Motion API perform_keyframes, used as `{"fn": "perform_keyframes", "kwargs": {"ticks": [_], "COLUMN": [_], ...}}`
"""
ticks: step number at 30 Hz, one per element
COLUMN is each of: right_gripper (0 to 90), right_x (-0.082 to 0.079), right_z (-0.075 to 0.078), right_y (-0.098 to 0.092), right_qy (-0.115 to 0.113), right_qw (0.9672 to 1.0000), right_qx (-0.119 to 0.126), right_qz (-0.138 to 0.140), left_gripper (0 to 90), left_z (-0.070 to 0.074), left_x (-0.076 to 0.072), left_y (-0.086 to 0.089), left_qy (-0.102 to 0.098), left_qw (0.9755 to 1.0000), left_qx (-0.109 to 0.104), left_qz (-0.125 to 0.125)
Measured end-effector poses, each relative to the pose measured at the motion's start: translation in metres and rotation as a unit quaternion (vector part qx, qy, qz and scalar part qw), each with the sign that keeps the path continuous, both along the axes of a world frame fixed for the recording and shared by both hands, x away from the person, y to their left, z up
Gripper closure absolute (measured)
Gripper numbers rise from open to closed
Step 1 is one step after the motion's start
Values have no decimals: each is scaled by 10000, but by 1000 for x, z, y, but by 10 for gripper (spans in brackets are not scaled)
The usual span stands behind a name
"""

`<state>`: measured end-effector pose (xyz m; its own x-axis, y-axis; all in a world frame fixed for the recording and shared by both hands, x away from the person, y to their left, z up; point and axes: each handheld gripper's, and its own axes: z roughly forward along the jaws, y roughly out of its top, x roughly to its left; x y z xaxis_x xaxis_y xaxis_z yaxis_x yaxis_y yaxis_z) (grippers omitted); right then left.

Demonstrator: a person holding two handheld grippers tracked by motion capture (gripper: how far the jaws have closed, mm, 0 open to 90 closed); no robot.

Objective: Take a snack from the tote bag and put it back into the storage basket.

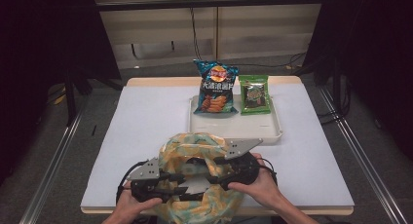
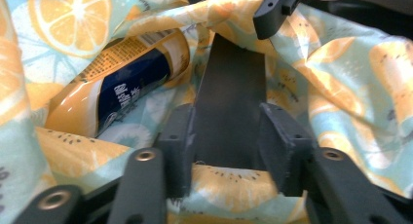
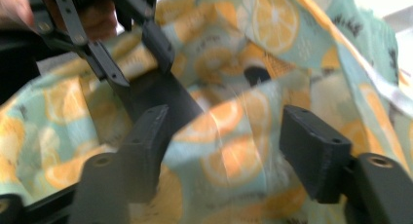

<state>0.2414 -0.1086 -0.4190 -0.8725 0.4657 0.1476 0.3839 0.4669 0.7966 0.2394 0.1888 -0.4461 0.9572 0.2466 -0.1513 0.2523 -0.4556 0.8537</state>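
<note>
Roughly midway: the fruit-print bag (image 1: 202,158) sits at the counter's (image 1: 146,121) near edge, mouth up and held wide. One yellow-blue snack pack (image 2: 117,83) already lies inside, long axis slanting along the bag floor. The chips bag (image 1: 214,87) and green packet (image 1: 254,94) wait upright on the white tray (image 1: 272,131) toward the far edge. Left gripper (image 2: 226,151) fingers straddle the dark strap; actual pinch, cannot tell. Right gripper (image 3: 234,146) fingers part-open over the rim fabric, not pressing.
</note>
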Motion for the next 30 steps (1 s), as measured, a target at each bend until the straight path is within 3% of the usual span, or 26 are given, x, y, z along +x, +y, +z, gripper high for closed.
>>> {"fn": "perform_keyframes", "kwargs": {"ticks": [3, 7, 9, 12, 17, 24, 30], "right_gripper": [501, 816, 884, 899, 898, 895, 898], "right_x": [1, 0, -1, -3, -2, -8, -10], "right_z": [-7, -13, -14, -11, -11, -21, -26], "right_y": [-5, -11, -13, -21, -42, -67, -87], "right_qy": [41, 202, 187, 119, 137, 196, 138], "right_qw": [9999, 9997, 9997, 9995, 9980, 9966, 9940], "right_qx": [-66, -37, -26, 19, 141, 73, -181], "right_qz": [-90, -136, -153, -290, -607, -793, -1068], "left_gripper": [481, 389, 333, 286, 230, 258, 284], "left_z": [-1, 1, 1, 1, 2, 2, -1], "left_x": [0, -3, -3, -3, -5, -6, -4], "left_y": [-2, -6, -6, -5, -9, -17, -18], "left_qy": [11, -64, -87, -87, -136, -219, -223], "left_qw": [10000, 10000, 9999, 9998, 9999, 9995, 9993], "left_qx": [15, 38, 29, 22, 22, 232, 291], "left_qz": [35, 59, 123, 170, 29, 42, 57]}}
